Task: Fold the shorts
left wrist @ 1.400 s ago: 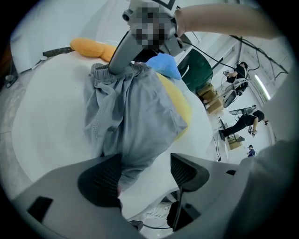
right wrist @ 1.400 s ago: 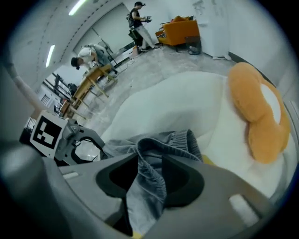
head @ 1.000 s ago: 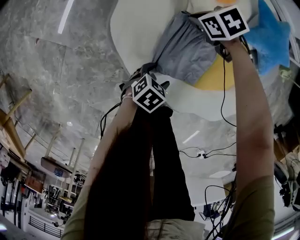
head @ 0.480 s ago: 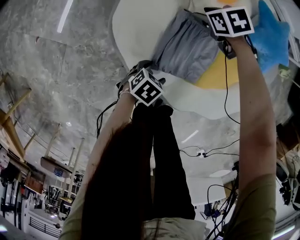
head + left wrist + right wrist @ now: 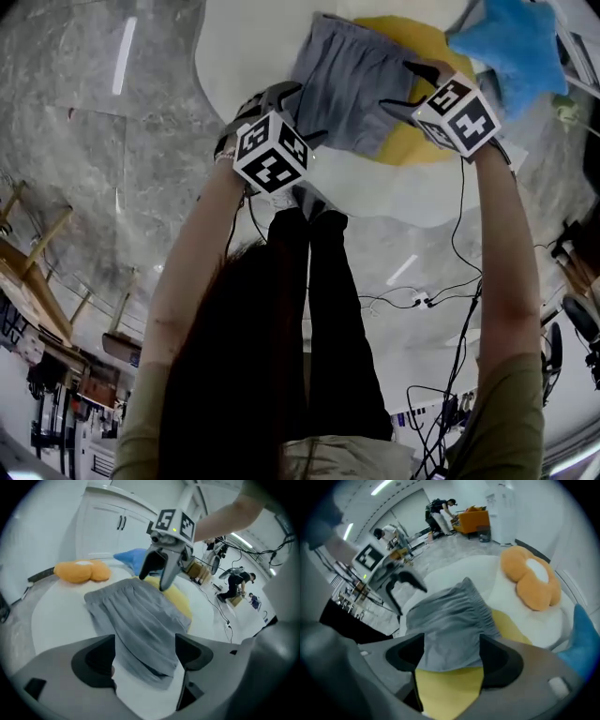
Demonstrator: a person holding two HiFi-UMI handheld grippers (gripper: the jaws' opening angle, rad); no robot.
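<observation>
The grey shorts (image 5: pixel 349 82) lie flat on the white table (image 5: pixel 242 47), partly over a yellow cloth (image 5: pixel 417 141). My left gripper (image 5: pixel 292 114) hovers at their near left edge. Its jaws are opening, and the hem of the shorts (image 5: pixel 140 620) shows between them, untouched by the pads. My right gripper (image 5: pixel 403 87) hovers at the right side of the shorts. Its jaws are opening wide over the edge of the shorts (image 5: pixel 450 625) and the yellow cloth (image 5: pixel 450 686), gripping nothing. Each gripper view shows the other gripper: the right gripper (image 5: pixel 161 571) and the left gripper (image 5: pixel 401 581).
An orange flower-shaped plush (image 5: pixel 82 571) and a blue cloth (image 5: pixel 511 42) lie at the far side of the table. Cables (image 5: pixel 412 300) trail on the marble floor by my legs. People work in the room's background (image 5: pixel 440 510).
Both grippers have drawn back towards me from the shorts. The right one left the far edge, where it was shut, and now stands open at the right side. The left moved slightly and rolled.
</observation>
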